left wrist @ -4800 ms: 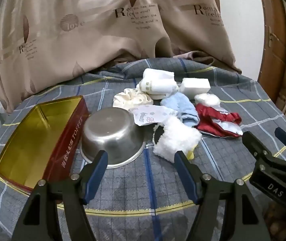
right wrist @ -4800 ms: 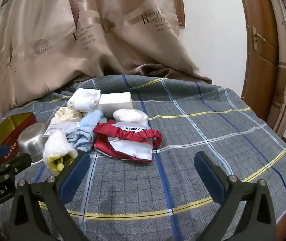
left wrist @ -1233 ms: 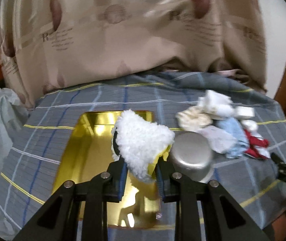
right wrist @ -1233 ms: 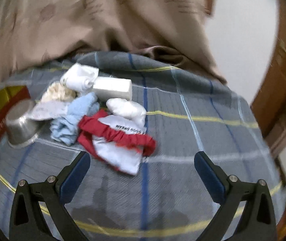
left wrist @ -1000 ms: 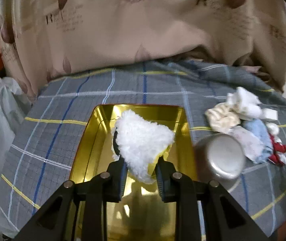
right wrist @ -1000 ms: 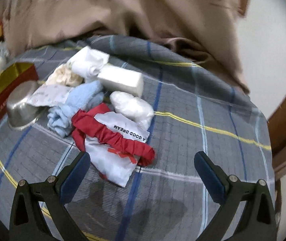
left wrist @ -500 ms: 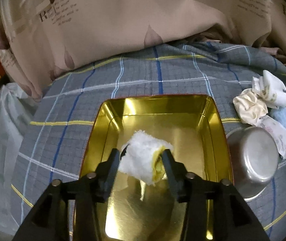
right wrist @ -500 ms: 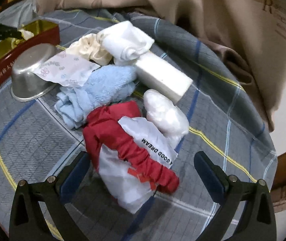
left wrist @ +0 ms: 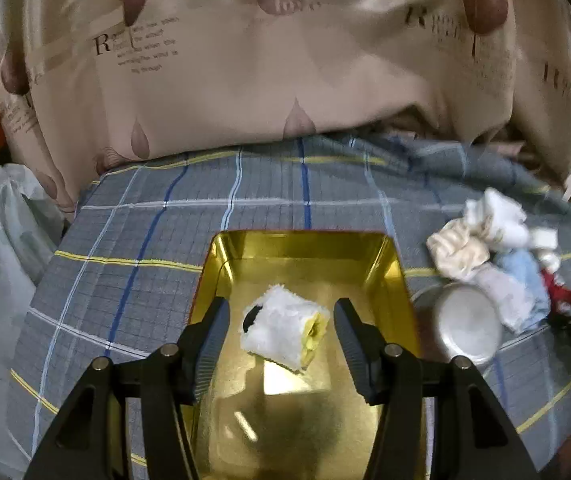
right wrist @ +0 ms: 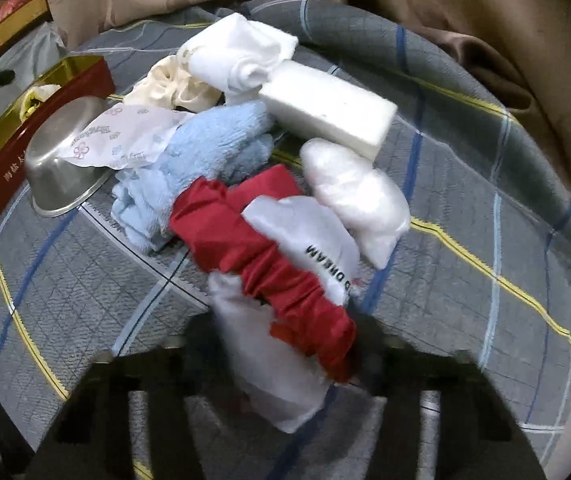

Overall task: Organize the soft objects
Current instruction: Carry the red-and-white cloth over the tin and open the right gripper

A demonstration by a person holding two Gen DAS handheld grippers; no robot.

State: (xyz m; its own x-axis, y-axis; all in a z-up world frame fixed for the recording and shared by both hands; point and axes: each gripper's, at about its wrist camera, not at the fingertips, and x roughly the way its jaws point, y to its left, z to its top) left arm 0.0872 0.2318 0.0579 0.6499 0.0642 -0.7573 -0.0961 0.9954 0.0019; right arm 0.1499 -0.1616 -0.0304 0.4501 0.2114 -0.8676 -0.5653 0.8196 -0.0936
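Plaid bedcover [right wrist: 485, 208], curtain behind | left gripper [left wrist: 281, 336] released, jaws just opened off fluffy white roll [left wrist: 281, 334] lying in gold tin [left wrist: 301, 246] | right gripper [right wrist: 281, 344] just closing around red-and-white pouch [right wrist: 269, 264], near pile edge; contact blurred | judged light, limp, slippery; bunched red band best gripped.

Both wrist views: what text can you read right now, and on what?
"DREAM", partly hidden: red and white fabric pouch.
"R", large; the smaller lines beside it are blurred: beige printed curtain.
Pale characters, too blurred to read: red side of the gold rectangular tin.
Pink print, unreadable: white paper wrapper.
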